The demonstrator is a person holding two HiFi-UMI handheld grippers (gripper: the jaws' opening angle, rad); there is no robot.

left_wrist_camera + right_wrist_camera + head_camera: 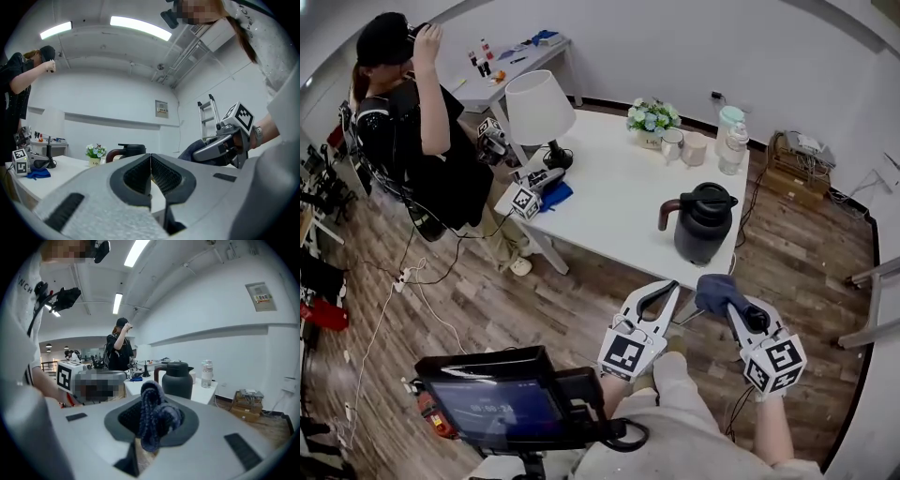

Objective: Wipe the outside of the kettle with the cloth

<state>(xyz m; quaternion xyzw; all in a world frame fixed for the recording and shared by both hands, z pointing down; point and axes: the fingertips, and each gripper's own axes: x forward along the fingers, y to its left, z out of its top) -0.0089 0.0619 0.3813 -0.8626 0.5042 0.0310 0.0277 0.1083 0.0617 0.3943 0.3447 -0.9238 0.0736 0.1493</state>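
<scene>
A dark grey kettle point(705, 223) with a brown handle stands near the front right corner of the white table point(609, 197); it also shows in the left gripper view point(126, 150) and the right gripper view point(176, 379). My right gripper point(733, 302) hangs in front of the table edge, below the kettle, shut on a dark blue cloth point(717, 291) that bulges between its jaws point(154, 416). My left gripper point(672, 289) is beside it to the left, shut with nothing in it point(150, 161).
On the table stand a white lamp point(539, 111), a flower pot point(652, 119), cups point(684, 147) and a bottle point(733, 148). A person point(417, 131) sits at the far left. A monitor rig point(502, 398) is near my legs. The floor is wood.
</scene>
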